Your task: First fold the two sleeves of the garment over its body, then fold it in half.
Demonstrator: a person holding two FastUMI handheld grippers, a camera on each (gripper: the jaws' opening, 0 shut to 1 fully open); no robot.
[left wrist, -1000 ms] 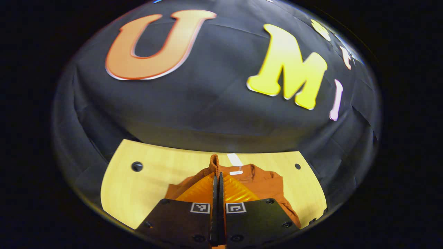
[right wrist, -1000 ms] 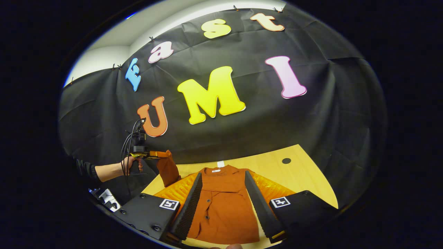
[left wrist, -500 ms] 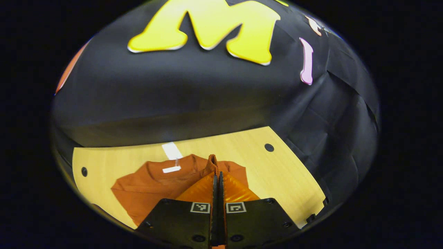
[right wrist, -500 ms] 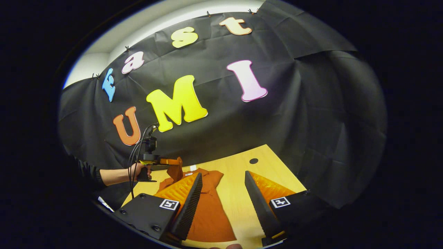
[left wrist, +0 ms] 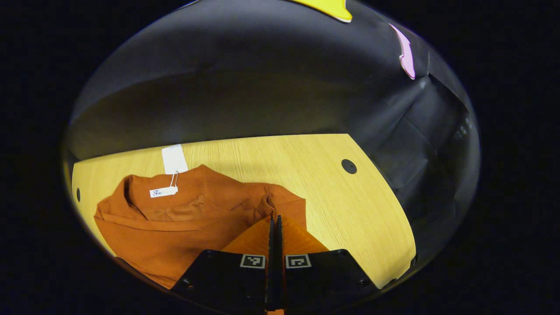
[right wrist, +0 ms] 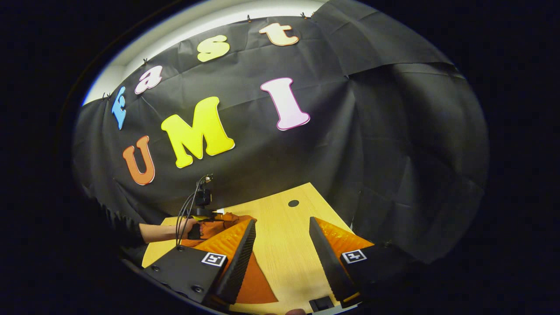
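The left gripper [left wrist: 275, 218] had its jaws pressed together on a bunched fold of the rust-orange knit garment [left wrist: 175, 218], pinching the cloth at the tips. That one garment lay on the pale wooden worktop [left wrist: 315, 183], spreading from the jaws toward nine o'clock, its collar at about ten o'clock with one small white label [left wrist: 163, 192] sewn inside and one white paper hang tag [left wrist: 174, 159] lying on the wood beyond it. One round dark hole [left wrist: 348, 166] sat in the worktop at two o'clock.

The right gripper [right wrist: 280, 227] held its jaws wide apart over bare wood, gripping nothing. At ten o'clock from it, a person's hand [right wrist: 189, 227] held the left gripper low over the garment, cables [right wrist: 186, 210] trailing up from it. Another hole [right wrist: 293, 203] showed at twelve o'clock.
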